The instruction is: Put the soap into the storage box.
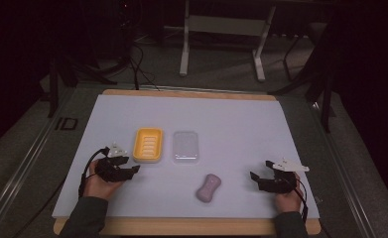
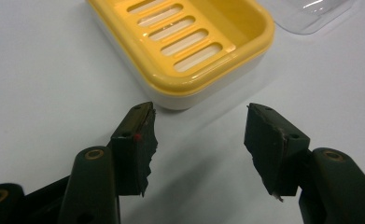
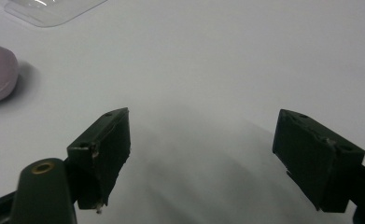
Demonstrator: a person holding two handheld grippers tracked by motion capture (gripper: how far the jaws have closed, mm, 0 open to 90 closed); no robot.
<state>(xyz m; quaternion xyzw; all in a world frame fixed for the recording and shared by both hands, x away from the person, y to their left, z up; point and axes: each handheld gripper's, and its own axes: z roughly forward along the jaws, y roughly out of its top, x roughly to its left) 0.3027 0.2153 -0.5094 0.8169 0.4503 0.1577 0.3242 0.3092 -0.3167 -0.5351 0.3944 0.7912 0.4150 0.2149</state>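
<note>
Nearest the front edge of the white-topped desk, both grippers rest low with nothing in them. The left gripper sits toward the front left corner, its jaws spread wide and aimed at the near end of the yellow slotted plastic soap dish, which lies just beyond them. The right gripper sits toward the front right corner, jaws likewise wide apart over bare desk.

Between the two, close to the front edge and a little right of centre, lies the pink peanut-shaped bar of soap, flat and angled, well apart from both grippers and nearer the right one. It looks solid, stiff and fairly light, though its rounded, smooth faces are likely slippery. The narrow waist at its middle seems the best place to grip, with the jaws closing across the short width so the bulged ends stop it sliding out.

Farther back, left of centre, the yellow dish stands upright and empty. Just beside it on the right lies the clear plastic rectangular lid.
</note>
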